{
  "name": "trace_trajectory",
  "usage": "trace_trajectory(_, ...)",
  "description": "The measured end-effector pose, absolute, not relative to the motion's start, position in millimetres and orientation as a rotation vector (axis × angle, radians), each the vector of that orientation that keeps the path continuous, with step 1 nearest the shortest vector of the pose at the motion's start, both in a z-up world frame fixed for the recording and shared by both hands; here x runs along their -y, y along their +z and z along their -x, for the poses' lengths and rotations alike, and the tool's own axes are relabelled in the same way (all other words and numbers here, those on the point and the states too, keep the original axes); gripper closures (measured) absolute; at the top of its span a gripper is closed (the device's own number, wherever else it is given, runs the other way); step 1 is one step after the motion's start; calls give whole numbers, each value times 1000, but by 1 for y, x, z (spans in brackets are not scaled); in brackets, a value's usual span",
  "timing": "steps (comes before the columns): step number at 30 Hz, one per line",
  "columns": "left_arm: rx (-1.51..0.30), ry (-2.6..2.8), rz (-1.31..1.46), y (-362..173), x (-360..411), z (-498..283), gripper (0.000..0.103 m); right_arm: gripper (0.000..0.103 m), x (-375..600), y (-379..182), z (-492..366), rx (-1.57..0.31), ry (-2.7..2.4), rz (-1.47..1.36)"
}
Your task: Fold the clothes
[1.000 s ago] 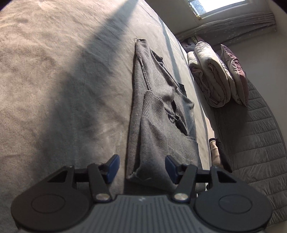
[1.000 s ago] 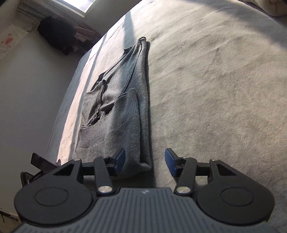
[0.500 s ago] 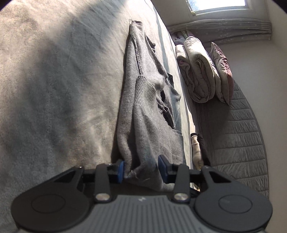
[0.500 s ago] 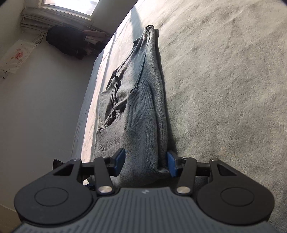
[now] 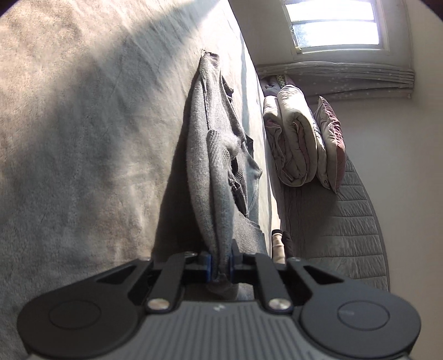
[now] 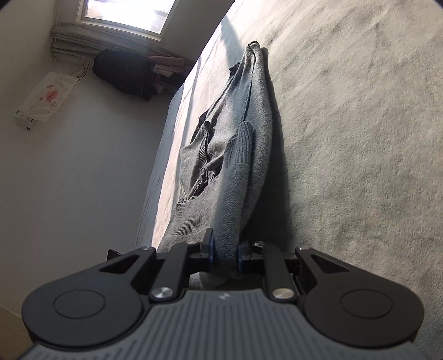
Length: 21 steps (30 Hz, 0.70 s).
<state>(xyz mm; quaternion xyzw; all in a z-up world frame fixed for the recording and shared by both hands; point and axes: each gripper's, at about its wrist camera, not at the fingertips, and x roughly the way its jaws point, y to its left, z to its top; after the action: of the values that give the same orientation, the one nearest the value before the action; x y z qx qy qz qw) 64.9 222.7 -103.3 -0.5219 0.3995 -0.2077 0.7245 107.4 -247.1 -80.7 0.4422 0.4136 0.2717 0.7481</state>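
Note:
A grey knit sweater lies folded lengthwise on a grey bed cover, with a ribbed cuff on top. My left gripper is closing its jaws on the sweater's near corner, and the blue pads pinch bunched cloth. In the right wrist view the same sweater stretches away from me. My right gripper is closing its jaws on the other near corner, with a thick fold of knit pressed between the pads. Both gripped corners are pulled up a little off the cover.
Rolled quilts and a pillow stand on a quilted mat past the bed's edge, under a window. In the right wrist view a dark heap of clothes sits by the wall under another window. The bed cover spreads wide beside the sweater.
Both grippers went from wide apart around the sweater's near corners to closed on them. The near edge of the sweater has bunched and risen, and both views have tilted.

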Motion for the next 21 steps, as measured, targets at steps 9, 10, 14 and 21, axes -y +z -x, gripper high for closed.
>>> trace_trajectory(9,-941,-466,1177,-92,-233,-14,93,85,245,-56,-82,-969,637,-916)
trace_trajectory(10,-952,-464,1164,-89,-232,-8,93,85,244,-51,-78,-982,636,-894)
trace_trajectory(14,-985,-473,1115,-76,-229,22,93,85,246,-36,-56,-1009,635,-861)
trace_trajectory(21,-1000,-508,1105,-67,-221,83,93,85,256,-36,5,-1005,656,-952)
